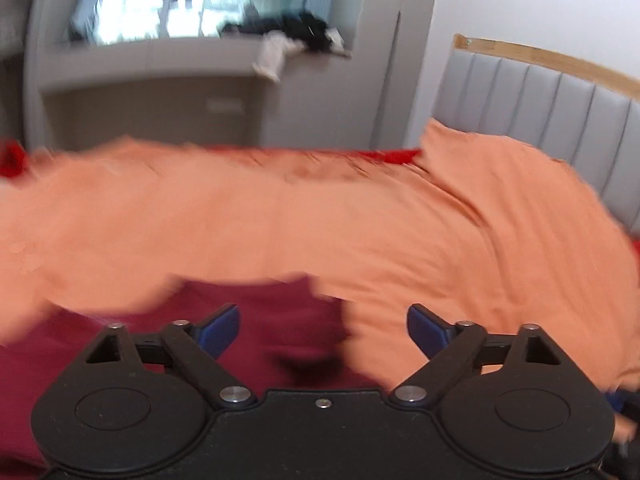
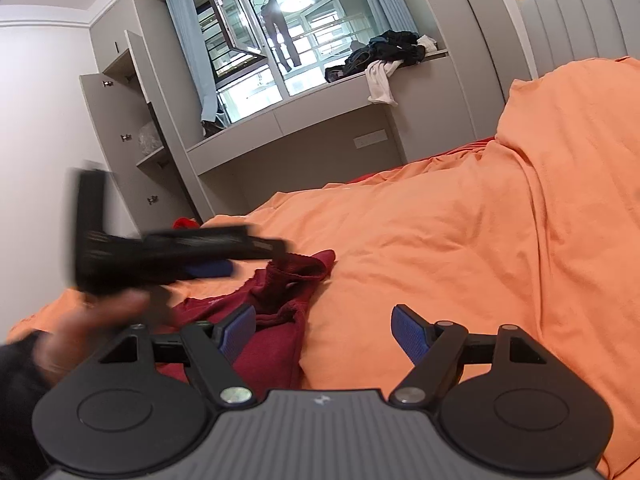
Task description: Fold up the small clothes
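Note:
A dark red garment lies crumpled on the orange bed cover. In the left wrist view, which is blurred, the garment lies right under and ahead of my left gripper, which is open and empty. My right gripper is open and empty, just above the garment's right edge. The left gripper also shows in the right wrist view, blurred, hovering above the garment's far left side, with the hand that holds it.
The grey padded headboard stands at the right. A window ledge with a pile of dark and white clothes is beyond the bed. A grey cabinet with an open door stands at the left.

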A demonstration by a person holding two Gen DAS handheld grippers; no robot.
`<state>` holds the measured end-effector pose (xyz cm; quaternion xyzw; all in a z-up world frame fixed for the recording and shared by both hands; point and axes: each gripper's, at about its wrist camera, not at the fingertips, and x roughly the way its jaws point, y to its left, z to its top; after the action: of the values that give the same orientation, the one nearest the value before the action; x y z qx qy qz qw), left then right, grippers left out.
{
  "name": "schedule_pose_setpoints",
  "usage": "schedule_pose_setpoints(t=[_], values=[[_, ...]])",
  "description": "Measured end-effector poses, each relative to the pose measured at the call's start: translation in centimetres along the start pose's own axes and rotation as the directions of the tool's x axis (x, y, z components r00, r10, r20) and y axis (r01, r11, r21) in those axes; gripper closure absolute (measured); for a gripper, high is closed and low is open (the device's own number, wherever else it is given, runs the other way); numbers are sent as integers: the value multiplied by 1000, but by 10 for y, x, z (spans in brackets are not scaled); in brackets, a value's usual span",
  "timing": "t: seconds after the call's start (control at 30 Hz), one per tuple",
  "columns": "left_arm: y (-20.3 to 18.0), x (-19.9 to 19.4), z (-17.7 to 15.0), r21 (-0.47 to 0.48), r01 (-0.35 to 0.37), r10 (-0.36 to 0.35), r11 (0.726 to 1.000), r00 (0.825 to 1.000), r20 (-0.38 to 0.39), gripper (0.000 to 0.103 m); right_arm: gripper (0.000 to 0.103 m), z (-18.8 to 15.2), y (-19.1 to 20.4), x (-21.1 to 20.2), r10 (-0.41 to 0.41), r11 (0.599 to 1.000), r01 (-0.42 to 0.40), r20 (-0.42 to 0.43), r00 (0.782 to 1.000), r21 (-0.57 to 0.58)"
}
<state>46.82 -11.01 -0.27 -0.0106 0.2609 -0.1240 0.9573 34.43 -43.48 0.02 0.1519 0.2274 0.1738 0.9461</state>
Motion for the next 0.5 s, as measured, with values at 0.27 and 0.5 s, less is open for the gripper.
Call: schedule_pose_setpoints(t=[0.27, 0.5], values=[[137, -91, -44, 100, -406, 407, 909, 914, 13, 1, 30, 29, 29, 44, 114, 990, -118, -54, 992, -81], [179, -95, -98, 156, -496, 509, 854, 860, -50, 2, 45, 59, 61, 142, 88, 972, -123, -175, 981, -199]])
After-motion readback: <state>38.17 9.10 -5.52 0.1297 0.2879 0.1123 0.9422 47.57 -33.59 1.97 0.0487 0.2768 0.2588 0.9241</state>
